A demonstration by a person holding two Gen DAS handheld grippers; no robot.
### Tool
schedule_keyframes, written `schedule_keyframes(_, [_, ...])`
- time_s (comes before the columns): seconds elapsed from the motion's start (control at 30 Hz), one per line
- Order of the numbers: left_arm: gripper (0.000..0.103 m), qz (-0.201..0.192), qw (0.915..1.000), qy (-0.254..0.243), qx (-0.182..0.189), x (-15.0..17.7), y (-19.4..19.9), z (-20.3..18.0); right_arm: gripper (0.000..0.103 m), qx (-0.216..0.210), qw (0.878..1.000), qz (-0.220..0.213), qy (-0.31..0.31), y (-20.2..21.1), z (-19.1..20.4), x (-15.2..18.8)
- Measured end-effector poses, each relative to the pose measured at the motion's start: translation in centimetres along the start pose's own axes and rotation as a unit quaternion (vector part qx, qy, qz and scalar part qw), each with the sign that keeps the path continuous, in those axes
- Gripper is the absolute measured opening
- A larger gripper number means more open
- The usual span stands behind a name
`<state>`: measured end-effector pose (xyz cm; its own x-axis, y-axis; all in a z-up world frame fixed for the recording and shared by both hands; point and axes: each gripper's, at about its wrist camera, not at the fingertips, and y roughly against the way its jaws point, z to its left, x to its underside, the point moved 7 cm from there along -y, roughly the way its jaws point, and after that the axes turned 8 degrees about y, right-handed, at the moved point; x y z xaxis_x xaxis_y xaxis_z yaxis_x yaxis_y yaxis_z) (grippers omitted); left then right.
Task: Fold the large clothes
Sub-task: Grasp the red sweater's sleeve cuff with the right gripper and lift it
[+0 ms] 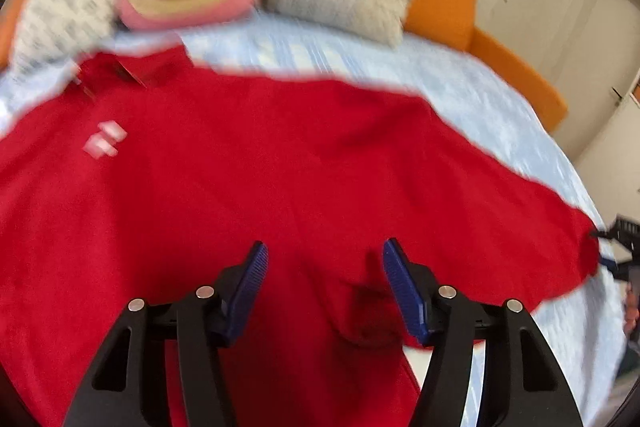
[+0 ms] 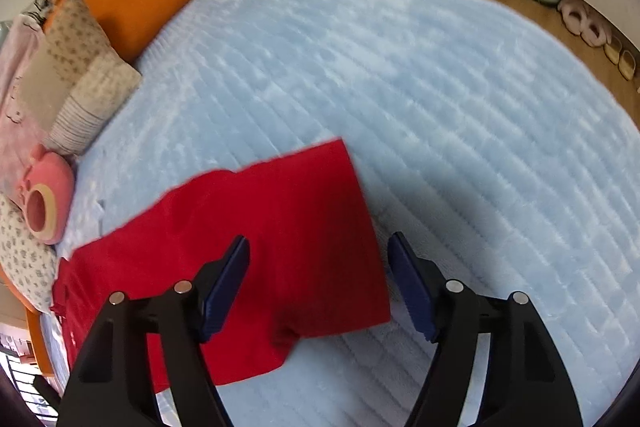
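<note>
The red shirt [image 1: 280, 167] lies flat on the blue bed [image 2: 440, 87], unfolded, collar at ten o'clock. Both grippers [image 1: 324, 283] [image 2: 318, 279] hover parted, gripping nothing; all folds remain.

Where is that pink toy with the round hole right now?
The pink toy lies at the left edge of the right wrist view, on the light blue blanket, between the beige pillows and the red shirt.

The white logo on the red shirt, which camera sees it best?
The left wrist view. There the white logo shows on the red shirt's chest, though blurred. The right wrist view shows only a sleeve and part of the shirt, no logo.
</note>
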<state>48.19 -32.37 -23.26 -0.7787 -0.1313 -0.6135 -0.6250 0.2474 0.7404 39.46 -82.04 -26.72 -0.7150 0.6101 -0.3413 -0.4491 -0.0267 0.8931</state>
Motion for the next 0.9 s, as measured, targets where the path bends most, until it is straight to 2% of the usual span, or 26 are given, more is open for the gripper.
schedule_keyframes(0.03, [0.064,-0.024,0.9996,-0.003,-0.012,-0.8,0.7,0.2,0.054,0.000,1.000,0.001,-0.001,-0.4,0.0,0.1])
schedule_keyframes(0.07, [0.064,-0.045,0.9986,-0.007,-0.027,-1.6,1.2,0.4,0.053,0.009,1.000,-0.004,-0.001,-0.6,-0.1,0.2])
schedule_keyframes(0.1, [0.063,-0.056,0.9975,-0.012,-0.043,-2.6,1.2,0.6,0.048,0.013,1.000,-0.007,0.002,-0.6,-0.1,0.3])
schedule_keyframes(0.13, [0.063,-0.049,0.9978,-0.011,-0.044,-3.0,0.8,0.6,0.044,0.013,1.000,-0.007,0.004,-0.7,0.0,0.3])
schedule_keyframes(0.17, [0.060,-0.026,0.9987,-0.006,-0.042,-3.3,-0.3,0.8,0.042,0.016,1.000,-0.008,0.005,-0.7,0.2,0.2])
schedule_keyframes(0.23, [0.035,0.009,0.9991,0.011,-0.040,-3.2,-2.1,1.4,0.036,0.016,1.000,-0.010,0.007,-0.6,0.4,0.1])
schedule_keyframes(0.33, [0.022,0.052,0.9975,0.030,-0.037,-2.0,-4.0,2.2,0.025,0.011,1.000,-0.014,0.016,-0.5,1.0,0.0])
schedule_keyframes(0.4, [0.020,0.055,0.9973,0.018,-0.045,-0.7,-4.7,2.3,0.022,0.013,1.000,-0.014,0.021,-0.3,1.6,-0.2])
schedule_keyframes(0.53, [0.019,0.032,0.9971,-0.021,-0.065,0.7,-4.8,1.9,0.019,-0.011,0.999,-0.033,0.017,2.2,3.5,-1.2])
schedule_keyframes(0.6, [0.019,0.027,0.9968,-0.027,-0.071,1.1,-4.7,1.8,0.019,-0.022,0.998,-0.048,0.030,4.2,5.5,-1.9])
schedule_keyframes(0.73, [0.018,0.031,0.9963,-0.032,-0.073,1.0,-4.7,1.8,0.019,-0.053,0.992,-0.089,0.076,10.2,11.9,-3.4])
schedule_keyframes(0.9, [0.018,0.040,0.9964,-0.036,-0.066,0.2,-5.1,1.6,0.019,-0.086,0.975,-0.135,0.152,18.0,23.6,-3.6])
